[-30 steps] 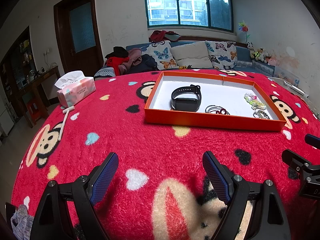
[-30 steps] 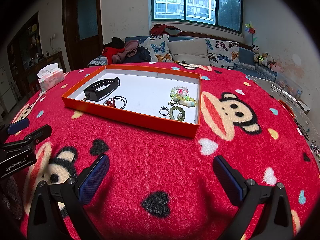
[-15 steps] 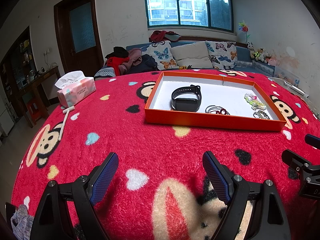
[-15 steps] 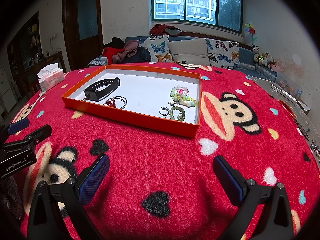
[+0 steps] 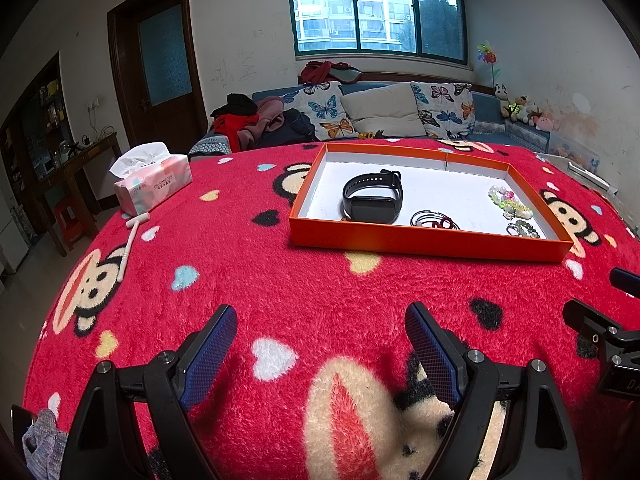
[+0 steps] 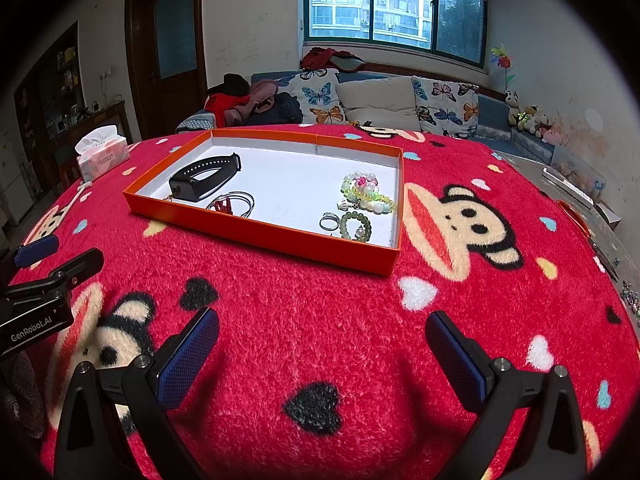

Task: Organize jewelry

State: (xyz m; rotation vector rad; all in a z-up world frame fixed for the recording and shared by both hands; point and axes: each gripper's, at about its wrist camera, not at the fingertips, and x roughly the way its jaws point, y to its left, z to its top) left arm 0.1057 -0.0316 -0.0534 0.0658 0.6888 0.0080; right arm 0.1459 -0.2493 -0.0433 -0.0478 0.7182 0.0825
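Observation:
An orange tray (image 5: 424,242) (image 6: 256,230) with a white floor lies on the red monkey-print blanket. In it lie a black smart band (image 5: 372,196) (image 6: 204,178), thin bangles with red beads (image 5: 436,220) (image 6: 232,203), a pale bead bracelet pile (image 5: 510,202) (image 6: 366,192), and a green bead bracelet (image 5: 524,230) (image 6: 354,226) beside a silver ring (image 6: 329,222). My left gripper (image 5: 320,344) and my right gripper (image 6: 322,350) are both open and empty, low over the blanket in front of the tray.
A pink tissue pack (image 5: 152,178) (image 6: 102,154) and a white stick (image 5: 130,242) lie at the blanket's left. The other gripper shows at each view's edge (image 5: 600,332) (image 6: 44,280). A sofa with cushions (image 5: 380,114) stands behind. Small items lie at the far right edge (image 6: 630,300).

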